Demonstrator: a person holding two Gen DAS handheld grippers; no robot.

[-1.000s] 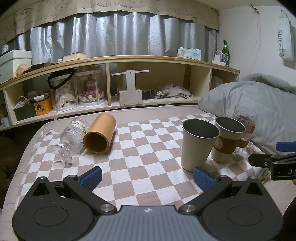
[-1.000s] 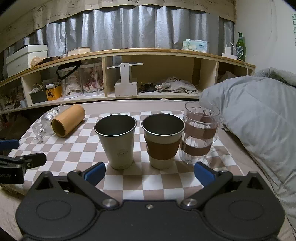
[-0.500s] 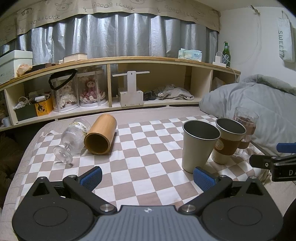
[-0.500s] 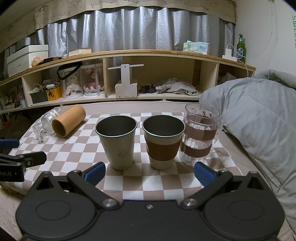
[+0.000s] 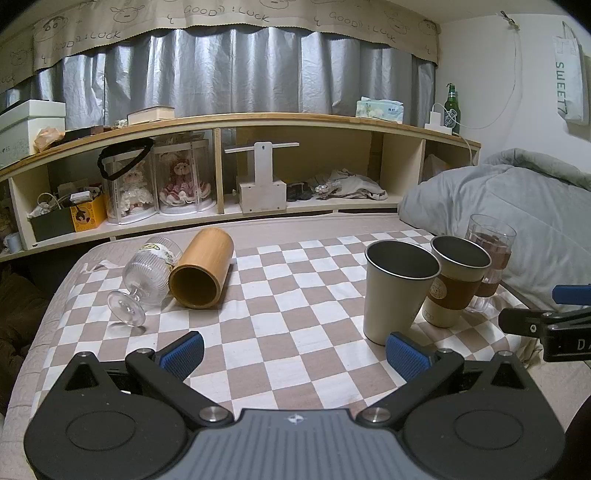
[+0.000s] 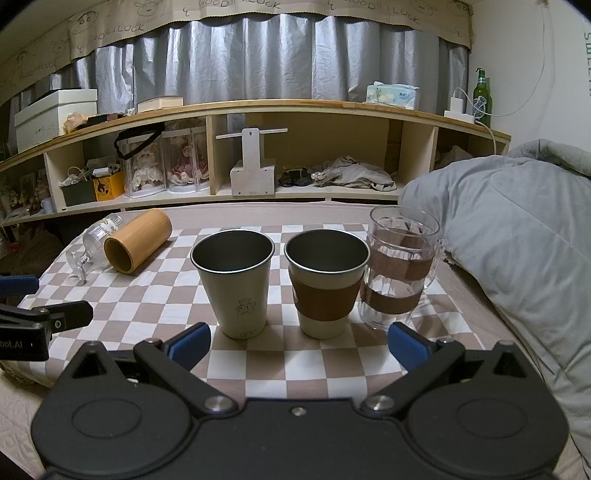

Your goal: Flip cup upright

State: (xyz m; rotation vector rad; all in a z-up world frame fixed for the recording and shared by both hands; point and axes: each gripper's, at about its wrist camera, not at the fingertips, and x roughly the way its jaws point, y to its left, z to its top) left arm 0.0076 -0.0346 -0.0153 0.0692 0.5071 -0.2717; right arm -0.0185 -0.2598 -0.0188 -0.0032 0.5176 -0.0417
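"GOOD LUCK" on valance [image 5: 236, 18]; seemingly "SWEET" bag [image 5: 567, 85]

Probably bedroom: duvet [image 6: 517, 229], shelf [image 6: 295, 110].

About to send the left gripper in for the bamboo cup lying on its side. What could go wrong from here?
1. The ribbed stemmed glass lies tipped right against the bamboo cup; lifting the cup could set it rolling toward the table edge.
2. The cup is a smooth cylinder, so the open left gripper may nudge it away.
3. Swinging right risks the upright steel cup.
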